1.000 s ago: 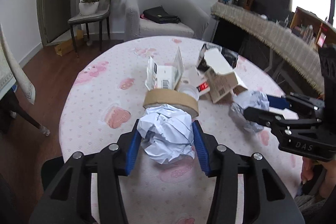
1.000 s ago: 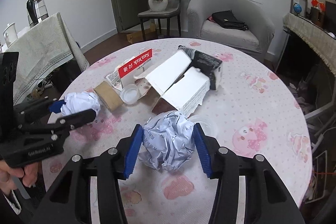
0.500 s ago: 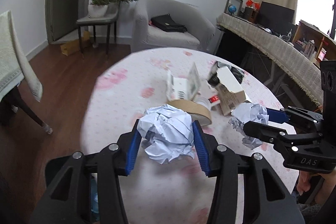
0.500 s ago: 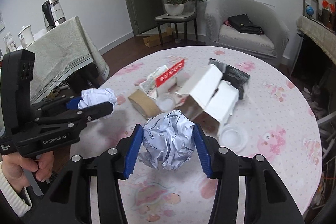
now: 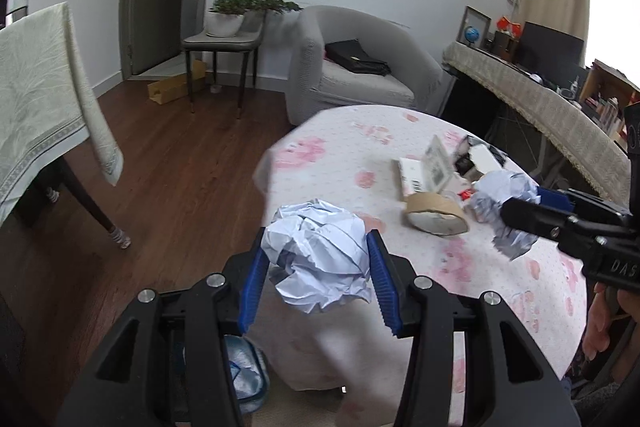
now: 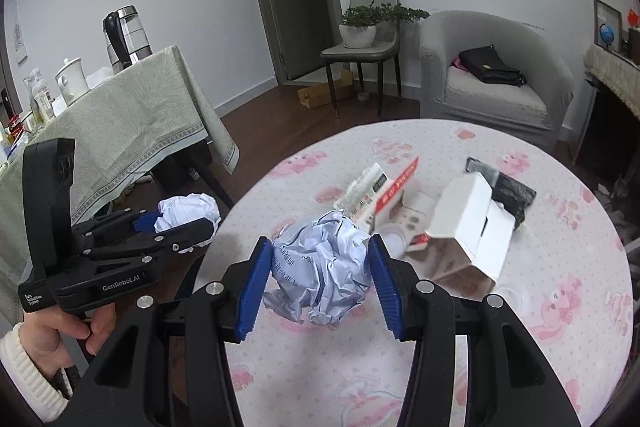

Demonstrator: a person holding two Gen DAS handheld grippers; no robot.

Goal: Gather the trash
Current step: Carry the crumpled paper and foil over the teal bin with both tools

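Observation:
My left gripper [image 5: 318, 267] is shut on a white crumpled paper ball [image 5: 320, 259], held in the air at the round table's left edge, over the floor; it also shows in the right wrist view [image 6: 188, 213]. My right gripper [image 6: 318, 273] is shut on a grey-white printed crumpled paper ball [image 6: 320, 271], held above the table; it shows in the left wrist view [image 5: 504, 203]. A bin with a blue rim [image 5: 244, 375], lined and holding paper, stands on the floor under the left gripper, mostly hidden.
On the pink-patterned round table [image 6: 520, 347] lie a brown tape roll [image 5: 436, 215], an open white carton [image 6: 476, 223], a red-and-white package [image 6: 380, 195] and a clear lid [image 6: 512, 297]. A cloth-covered side table [image 6: 120, 123] stands left; an armchair [image 5: 352, 75] stands behind.
Both grippers lifted and swung left with their paper balls. The left one moved from over the table to past its left edge, and the bin came into view below.

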